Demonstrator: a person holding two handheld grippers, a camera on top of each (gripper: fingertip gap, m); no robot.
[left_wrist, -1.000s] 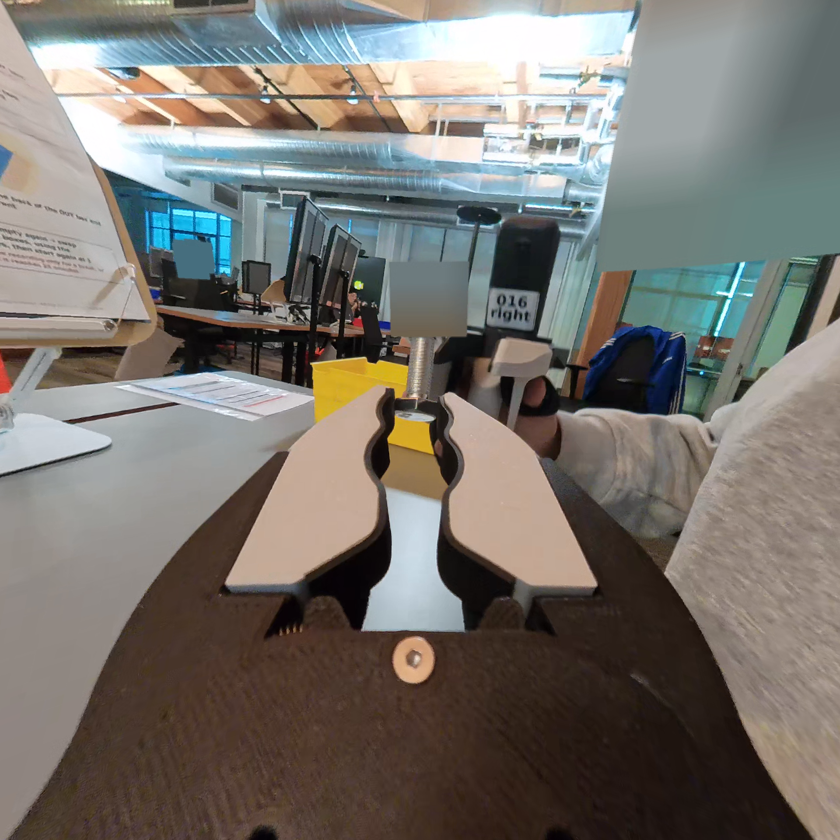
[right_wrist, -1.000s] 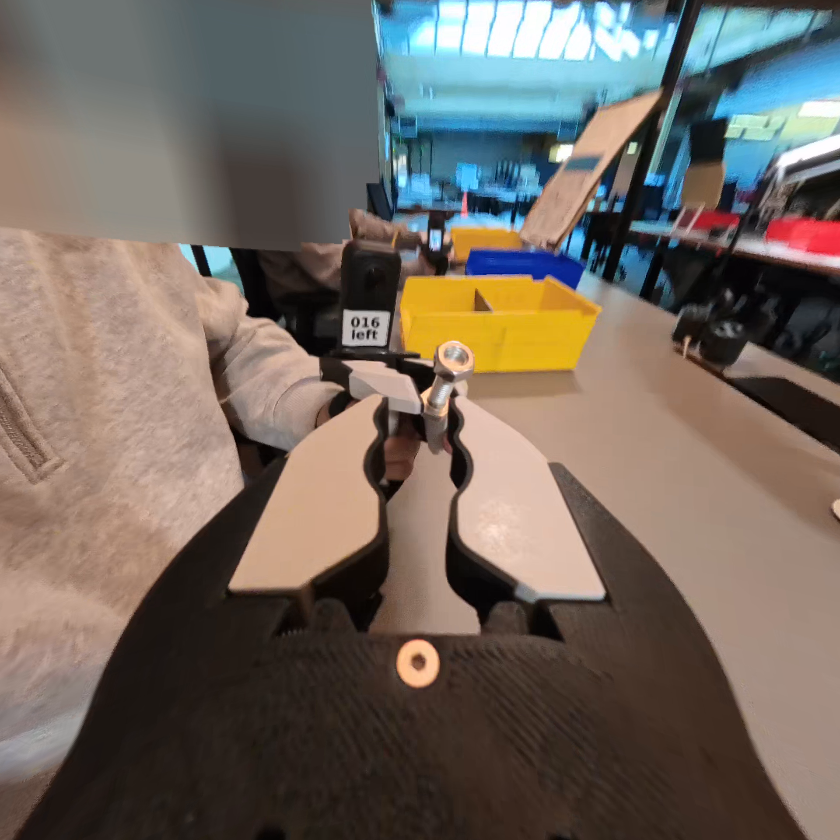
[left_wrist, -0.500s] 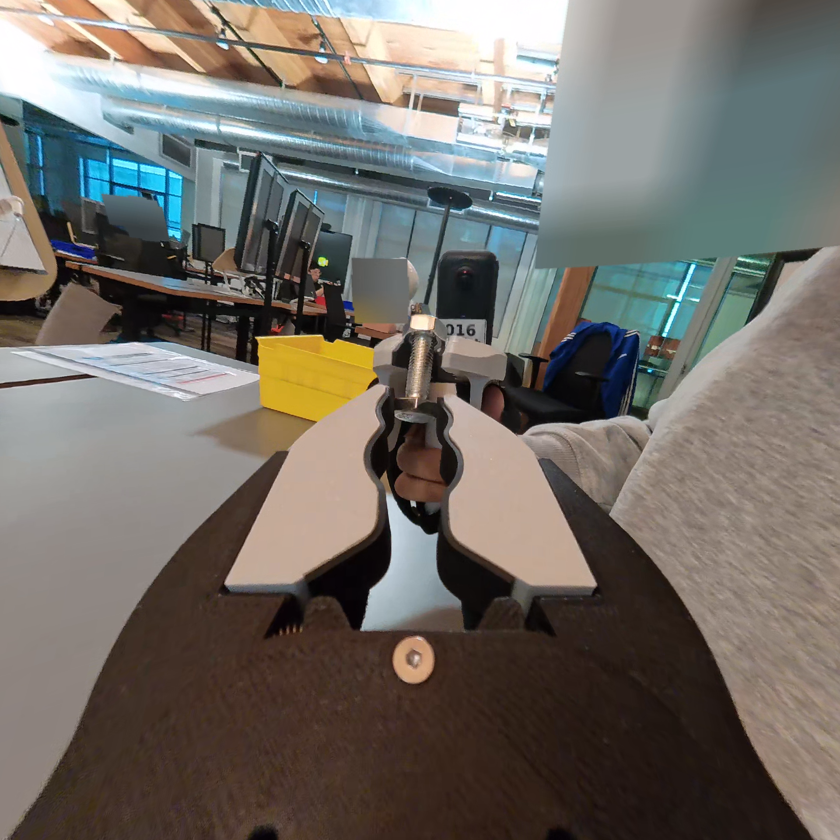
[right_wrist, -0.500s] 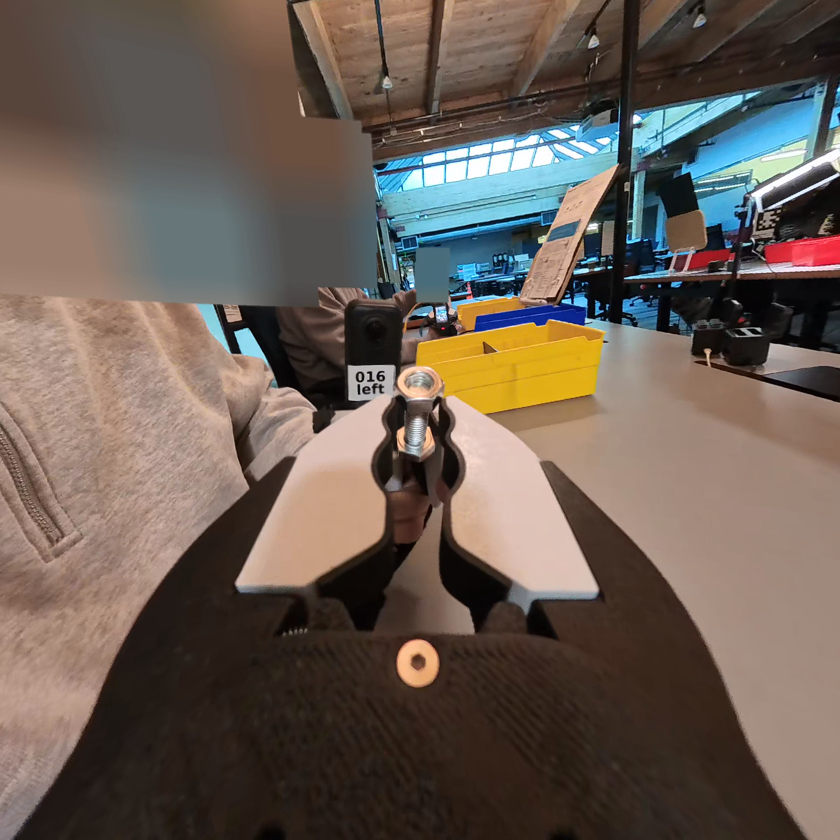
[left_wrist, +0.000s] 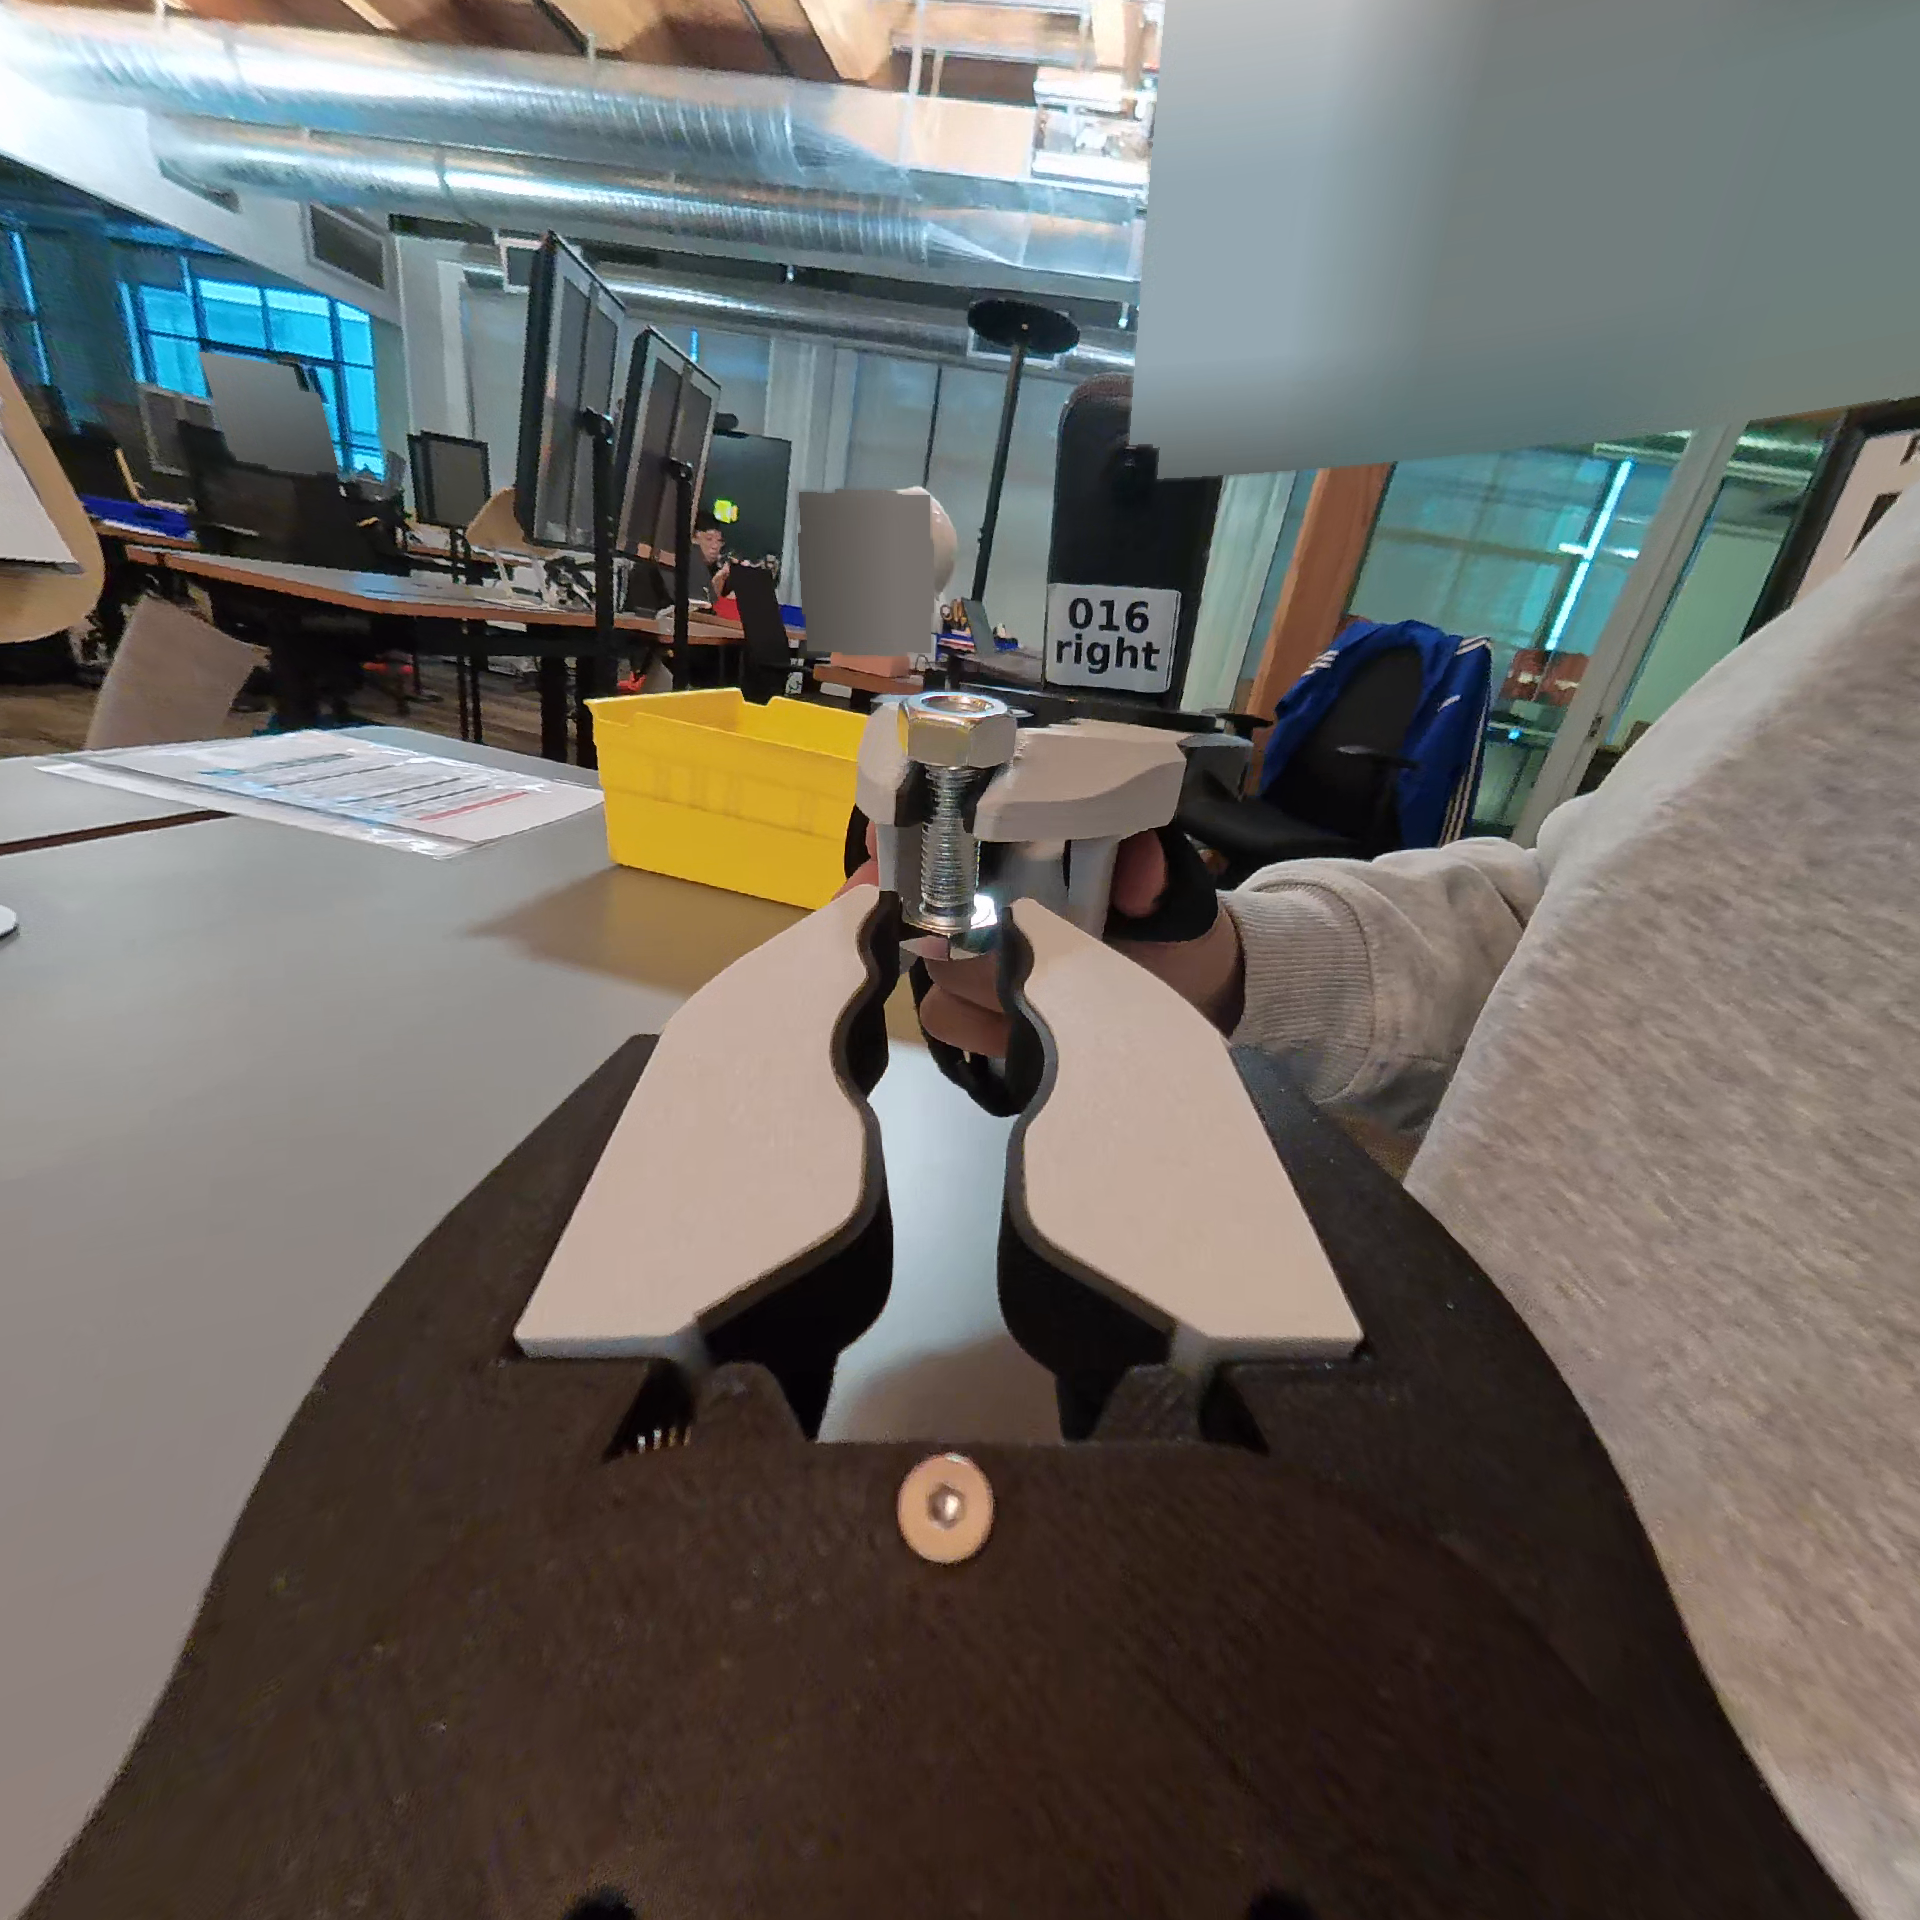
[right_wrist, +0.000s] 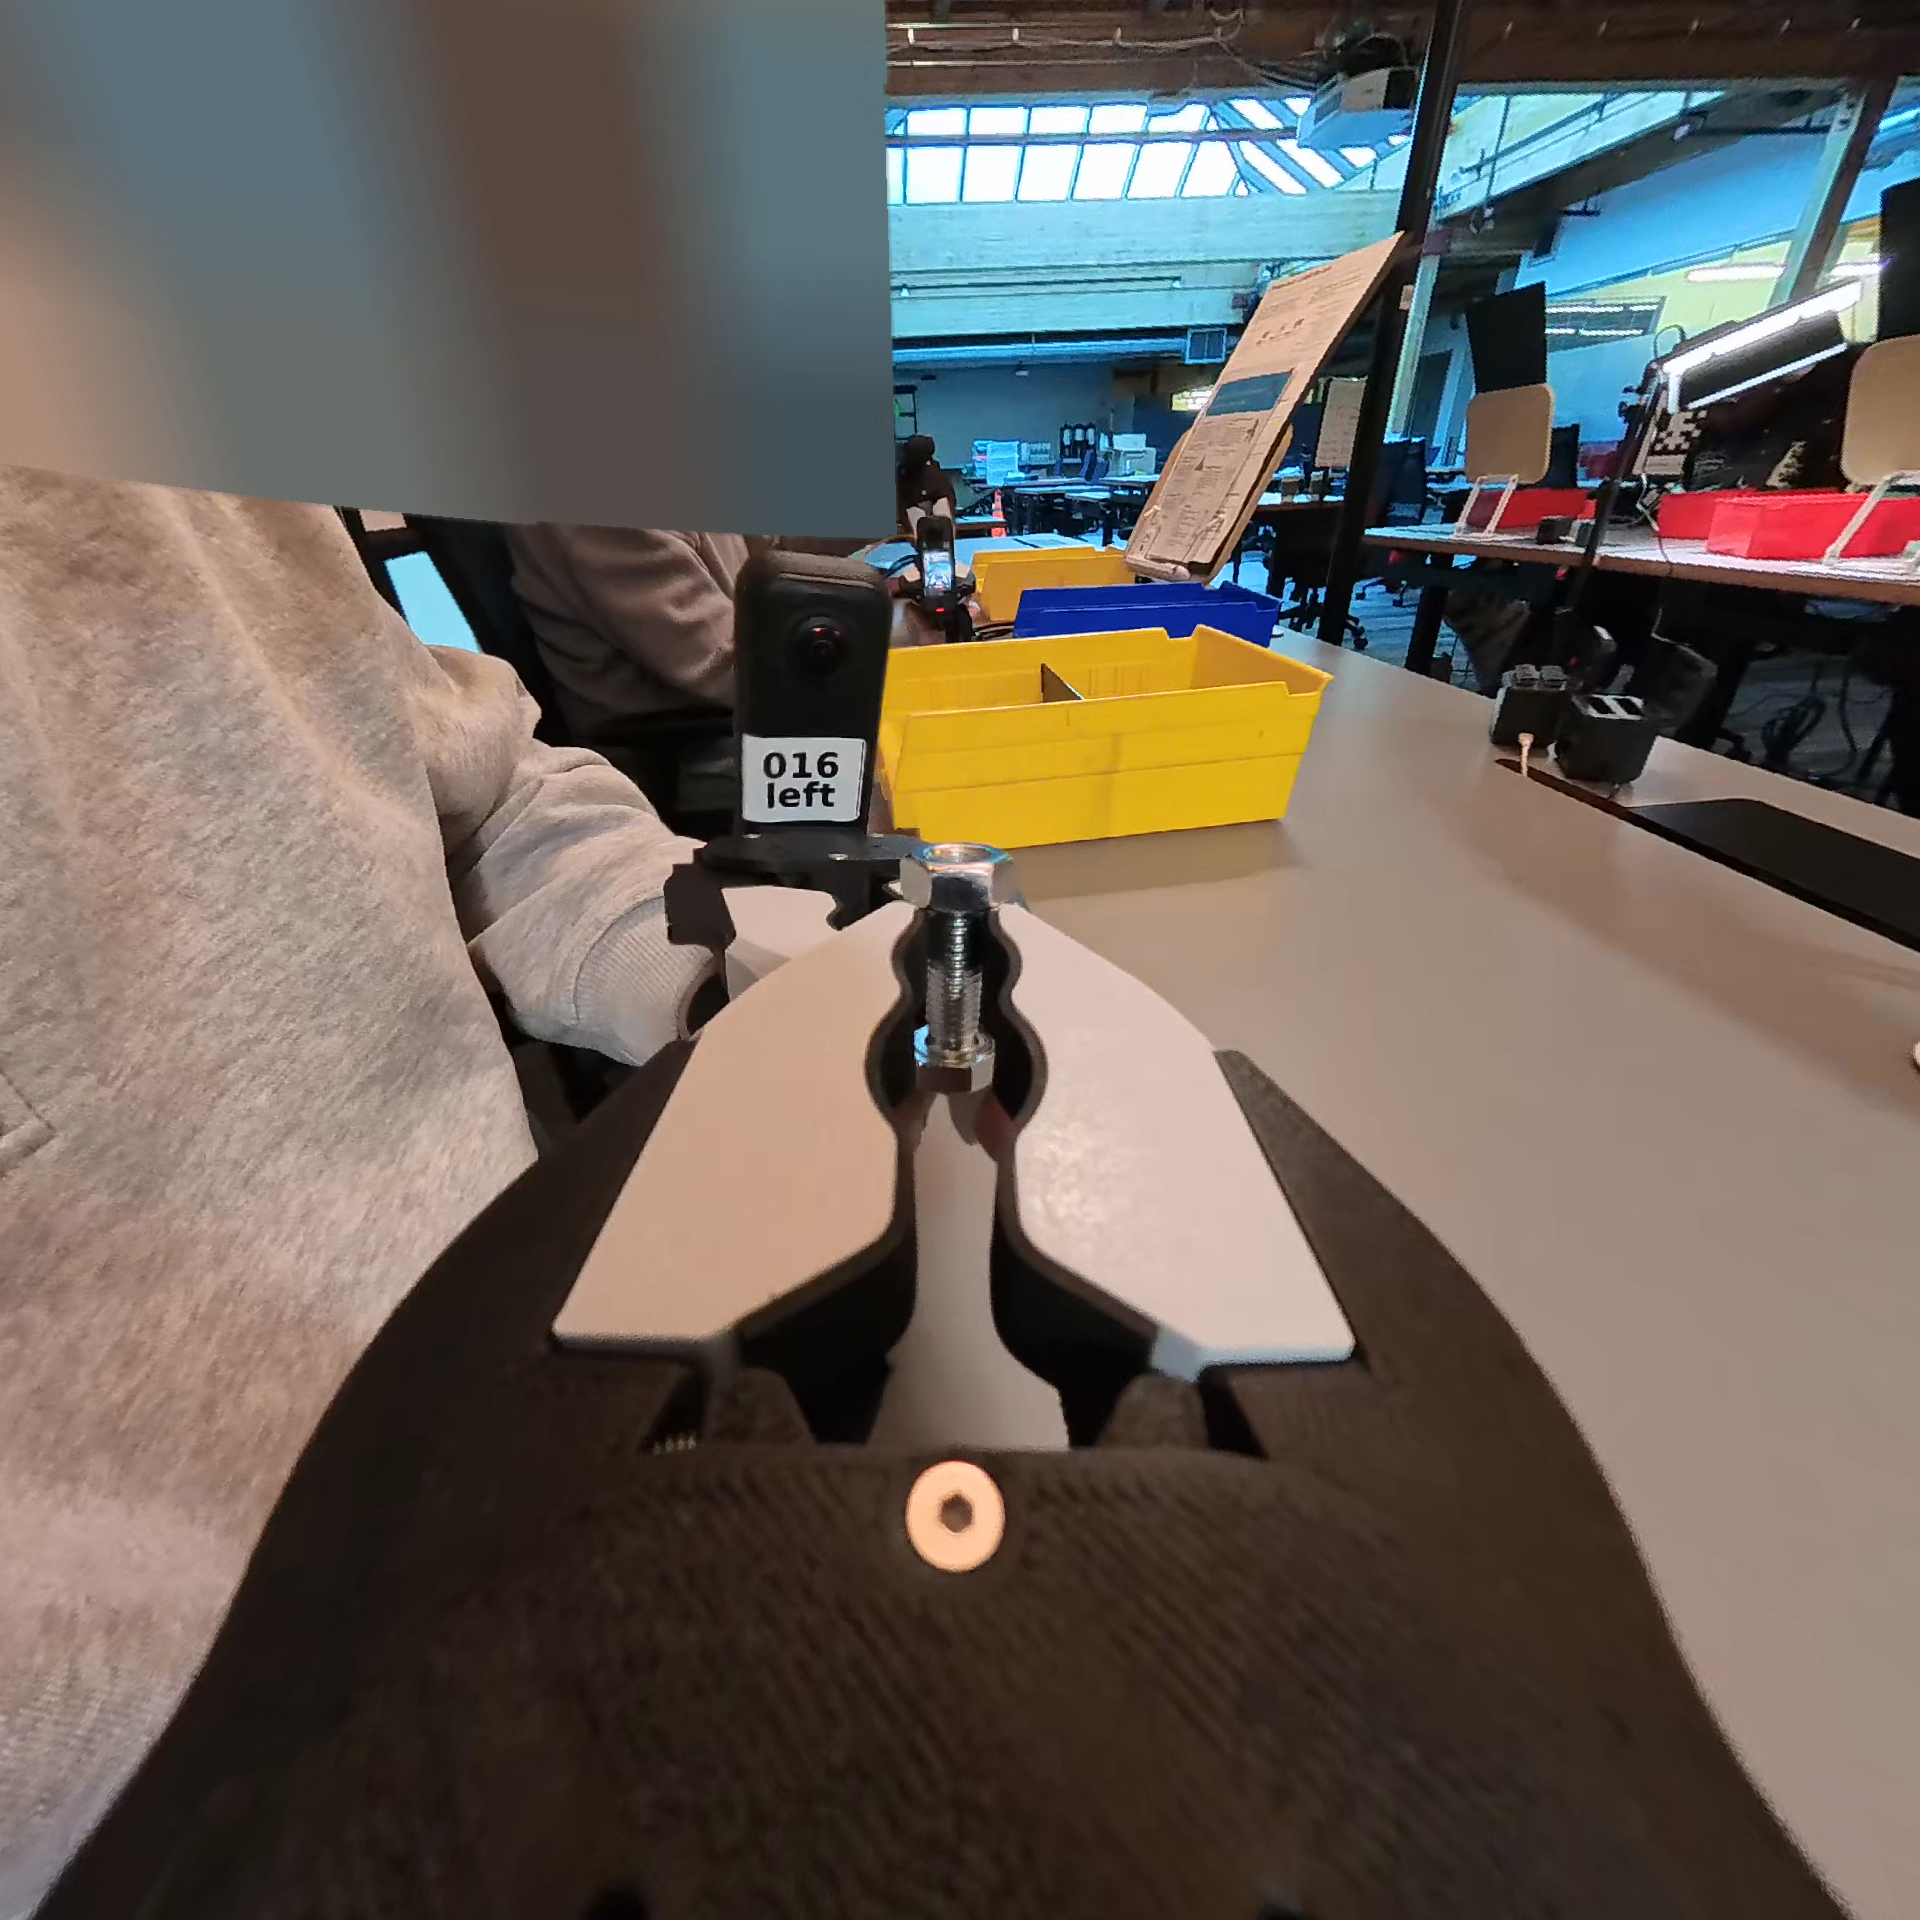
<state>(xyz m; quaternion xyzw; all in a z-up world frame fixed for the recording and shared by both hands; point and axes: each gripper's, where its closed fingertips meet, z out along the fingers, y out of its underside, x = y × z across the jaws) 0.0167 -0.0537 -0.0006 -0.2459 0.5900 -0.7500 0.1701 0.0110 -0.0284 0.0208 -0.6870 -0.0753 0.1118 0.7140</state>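
The left hand-held gripper (left_wrist: 951, 925), with pale grey fingers on a black body, is closed down to a narrow gap on the hexagonal head at the lower end of a silver threaded steel bolt (left_wrist: 948, 847), which stands upright. The right hand-held gripper (right_wrist: 953, 940) comes in from the opposite side, its fingers nearly closed about the same bolt: in the left wrist view its tips clamp the silver hex nut (left_wrist: 956, 729) at the top of the thread, while in its own view the nut sits just above its tips. Both tools meet in the air above the grey bench (right_wrist: 1507, 1039), close in front of a person in a light grey fleece sleeve (right_wrist: 260, 831). Behind them on the bench sits a yellow plastic divided bin (right_wrist: 1101, 727), with a blue plastic bin (right_wrist: 1143, 611) beyond it. A laminated paper sheet (left_wrist: 322, 784) lies flat farther along the bench.
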